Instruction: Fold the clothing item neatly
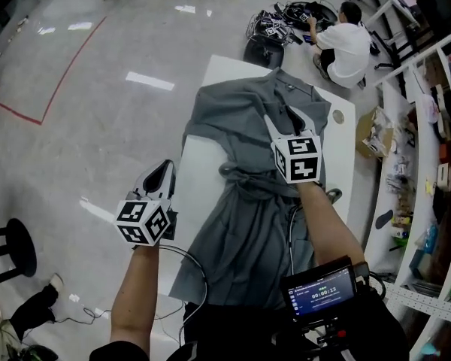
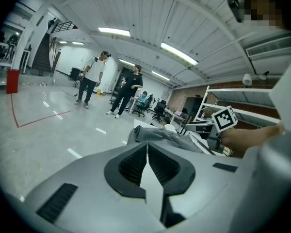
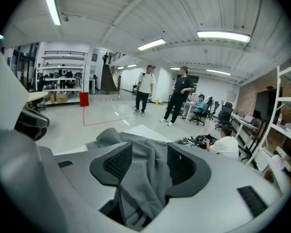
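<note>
Grey cloth fills most of the scene: the garment [image 1: 248, 224], a long dress or robe, lies lengthwise on a white tabletop [image 1: 203, 171]. Its long axis runs straight away from the person. Nearest, the hem hangs over the tabletop's close edge, just beyond a small screen [image 1: 319, 290] worn at the person's chest. A little further out and to the left, the left tool [image 1: 165, 170] hangs over the floor beside the tabletop's left edge, well apart from the cloth. Its jaws are pressed together with nothing between them. The garment lies to this tool's right, across a strip of bare tabletop. Further along, a knotted tie [image 1: 237, 173] gathers the waist. Beyond the waist, the right tool [image 1: 282, 120] sits above the chest of the garment, right of its centre line. Its jaws stand fairly wide around a thick bunch of grey fabric, which drapes down through the gap as if lifted. Past it, the collar [image 1: 289, 87] reaches toward the tabletop's far end. Beyond that, a person in a white shirt [image 1: 346, 43] sits on the floor. The right tool already has the cloth, so the next fold probably turns on it. The left tool would have to cross rightward to help.
</note>
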Demonstrator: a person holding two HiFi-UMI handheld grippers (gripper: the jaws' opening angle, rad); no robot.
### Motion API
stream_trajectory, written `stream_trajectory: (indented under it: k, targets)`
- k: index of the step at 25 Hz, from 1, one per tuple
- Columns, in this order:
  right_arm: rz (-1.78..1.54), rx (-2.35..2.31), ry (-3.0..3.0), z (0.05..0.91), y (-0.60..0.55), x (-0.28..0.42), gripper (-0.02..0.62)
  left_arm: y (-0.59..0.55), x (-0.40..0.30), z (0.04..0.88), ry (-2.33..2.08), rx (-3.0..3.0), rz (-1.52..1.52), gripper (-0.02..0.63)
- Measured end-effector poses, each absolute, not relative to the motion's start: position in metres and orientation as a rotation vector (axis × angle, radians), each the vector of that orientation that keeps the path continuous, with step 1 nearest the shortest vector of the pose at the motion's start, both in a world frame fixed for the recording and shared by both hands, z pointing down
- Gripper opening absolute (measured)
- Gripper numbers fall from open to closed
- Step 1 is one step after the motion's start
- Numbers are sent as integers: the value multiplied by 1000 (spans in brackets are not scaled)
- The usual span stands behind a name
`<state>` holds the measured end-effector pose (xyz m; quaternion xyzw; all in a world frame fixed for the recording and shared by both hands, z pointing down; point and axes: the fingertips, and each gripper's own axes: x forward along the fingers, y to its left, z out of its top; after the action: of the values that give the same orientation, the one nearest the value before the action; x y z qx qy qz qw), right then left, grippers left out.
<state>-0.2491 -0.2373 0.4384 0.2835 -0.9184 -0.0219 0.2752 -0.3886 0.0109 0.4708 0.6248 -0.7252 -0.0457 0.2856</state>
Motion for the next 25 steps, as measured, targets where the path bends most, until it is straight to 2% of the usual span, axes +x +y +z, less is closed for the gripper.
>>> stream_trajectory:
  k: [12, 15, 19, 22, 25]
  targets:
    - [107, 626, -2781, 302, -107, -157, 215, 91, -330, 338, -2084, 1734, -138, -5]
    - [138, 683, -2823, 285, -94, -146, 116, 111, -323, 318, -2107, 1752, -137, -5]
    - [191, 756, -2821, 275, -72, -141, 43, 138, -329, 306, -2090, 1777, -155, -5]
    - [178, 830, -2817, 261, -57, -153, 12, 148, -355, 299, -2061, 1818, -194, -5]
    - [194, 881, -2838, 245, -36, -173, 8, 152, -377, 292, -2009, 1921, -162, -5]
